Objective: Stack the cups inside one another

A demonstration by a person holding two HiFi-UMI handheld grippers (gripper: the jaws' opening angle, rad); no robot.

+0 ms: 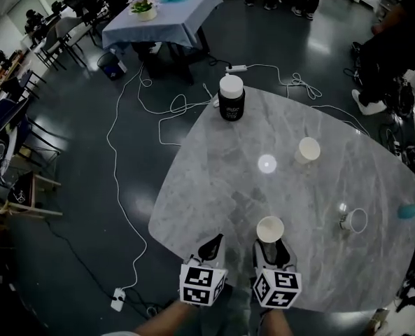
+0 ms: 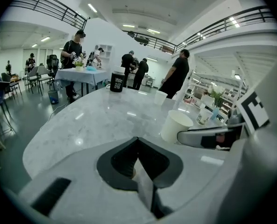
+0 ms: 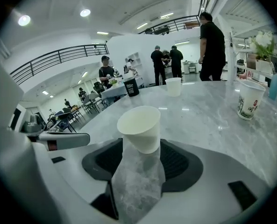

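My left gripper (image 1: 215,242) sat clenched on nothing at the six o'clock edge of the marble table (image 1: 193,187). Beside it, my right gripper (image 1: 271,246) was released, with a white paper cup (image 1: 270,229) upright between its spread jaws. From there, a second cup (image 1: 308,150) stood at one o'clock and a third cup (image 1: 354,221) lay tipped at three o'clock.

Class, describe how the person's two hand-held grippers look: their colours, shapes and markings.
The two match. The left hand-held gripper and the right hand-held gripper each have a pale grey moulded body and black ribbed pads lining the two jaws. Each carries a white cube printed with black square markers. No cables show on either.
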